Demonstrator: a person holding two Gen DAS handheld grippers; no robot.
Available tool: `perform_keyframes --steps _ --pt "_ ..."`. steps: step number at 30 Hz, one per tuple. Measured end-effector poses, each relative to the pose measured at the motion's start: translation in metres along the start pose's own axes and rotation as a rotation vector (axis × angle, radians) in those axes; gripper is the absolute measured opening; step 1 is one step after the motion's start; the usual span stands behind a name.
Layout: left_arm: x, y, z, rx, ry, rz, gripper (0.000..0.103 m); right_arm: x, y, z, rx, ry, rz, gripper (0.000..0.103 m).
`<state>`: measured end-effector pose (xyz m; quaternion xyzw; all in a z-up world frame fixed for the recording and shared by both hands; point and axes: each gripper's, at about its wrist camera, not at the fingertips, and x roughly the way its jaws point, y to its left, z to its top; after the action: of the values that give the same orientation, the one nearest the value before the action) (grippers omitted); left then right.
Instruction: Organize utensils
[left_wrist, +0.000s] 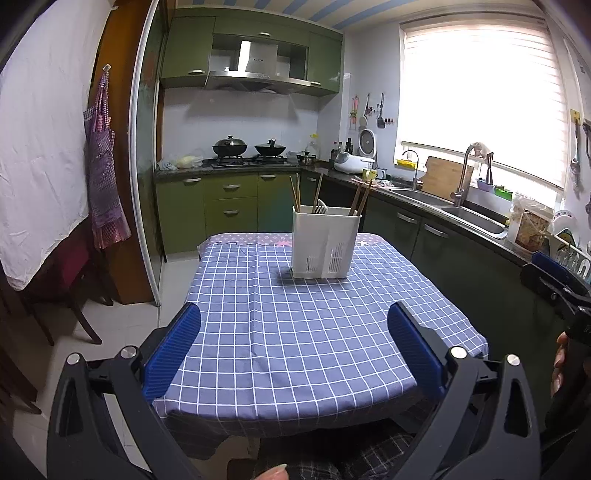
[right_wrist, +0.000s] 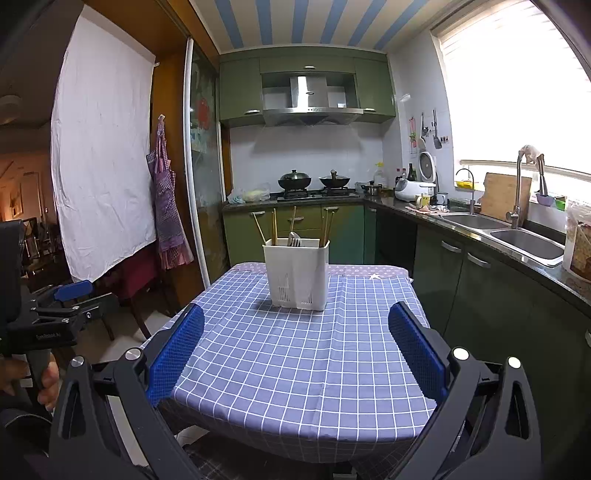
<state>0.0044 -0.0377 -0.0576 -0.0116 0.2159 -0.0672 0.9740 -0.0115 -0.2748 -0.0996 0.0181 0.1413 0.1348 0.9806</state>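
A white slotted utensil holder (left_wrist: 325, 242) (right_wrist: 296, 272) stands upright on the far part of the table with the blue checked cloth (left_wrist: 288, 332) (right_wrist: 295, 362). Wooden chopsticks (left_wrist: 295, 194) (right_wrist: 274, 225) and a metal spoon or fork (left_wrist: 320, 206) (right_wrist: 294, 239) stick up out of it. My left gripper (left_wrist: 293, 321) is open over the near half of the table, nothing between its blue pads. My right gripper (right_wrist: 295, 323) is open as well, empty, well short of the holder. Each gripper shows at the edge of the other's view.
A counter with a double sink (left_wrist: 461, 212) (right_wrist: 517, 236) runs along the right. The stove with two woks (left_wrist: 247, 147) (right_wrist: 314, 181) is at the back. A dark chair (left_wrist: 70, 280) and a hanging apron (left_wrist: 103, 166) are on the left. A hand (right_wrist: 44, 380) holds the left gripper's handle.
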Motion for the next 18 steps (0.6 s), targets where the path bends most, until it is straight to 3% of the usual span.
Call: perform_keyframes --steps 18 --pt "-0.0004 -0.0020 0.0012 0.004 0.001 -0.002 0.096 0.0018 0.0018 -0.0022 -0.005 0.004 0.000 0.098"
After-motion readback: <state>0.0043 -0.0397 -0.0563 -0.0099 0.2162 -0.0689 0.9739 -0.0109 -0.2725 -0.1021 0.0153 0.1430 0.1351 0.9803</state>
